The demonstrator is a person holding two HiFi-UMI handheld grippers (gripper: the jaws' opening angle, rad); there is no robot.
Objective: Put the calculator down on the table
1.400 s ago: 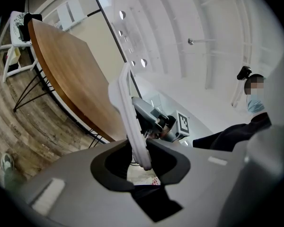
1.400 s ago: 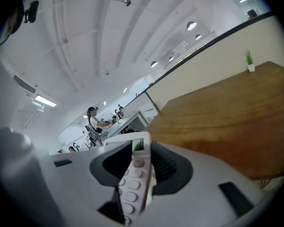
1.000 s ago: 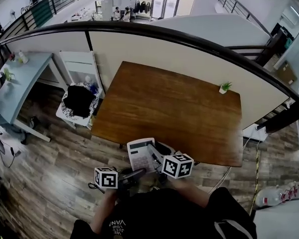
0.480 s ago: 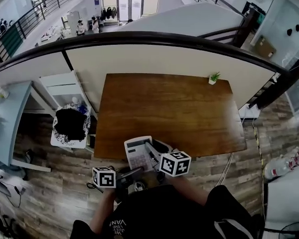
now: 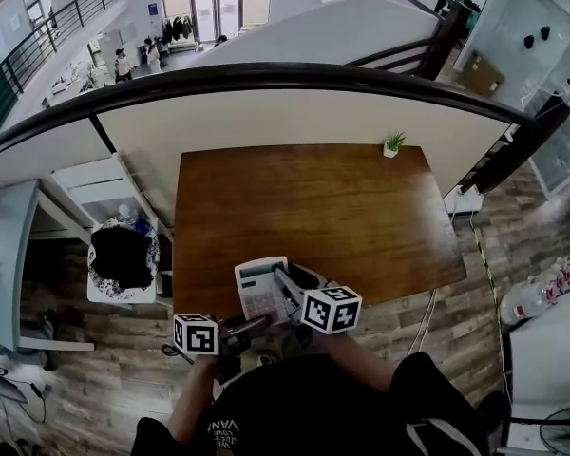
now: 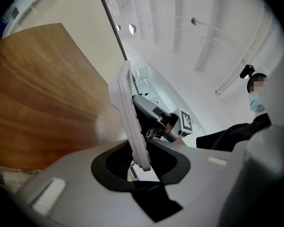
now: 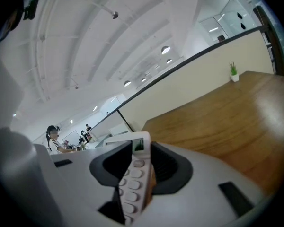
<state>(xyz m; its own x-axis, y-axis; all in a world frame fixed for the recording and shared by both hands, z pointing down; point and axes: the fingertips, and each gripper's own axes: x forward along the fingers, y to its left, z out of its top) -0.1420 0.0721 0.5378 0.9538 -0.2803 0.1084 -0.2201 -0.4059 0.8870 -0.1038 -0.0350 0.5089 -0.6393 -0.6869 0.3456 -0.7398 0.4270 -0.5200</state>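
Jointly, left tool (image 5: pixel 250 328) and right tool (image 5: pixel 287 291) clamp the calculator (image 5: pixel 257 288), close before the body; at table (image 5: pixel 313 207) edge

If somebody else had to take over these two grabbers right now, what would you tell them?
Left gripper: fingers closed on the calculator.
Right gripper: fingers closed on the same calculator.
Calculator: held in the air at the near edge of the wooden table, not resting on it.
Done: calculator gripped at the table.
Left: lower it onto the wood, then open both grippers.
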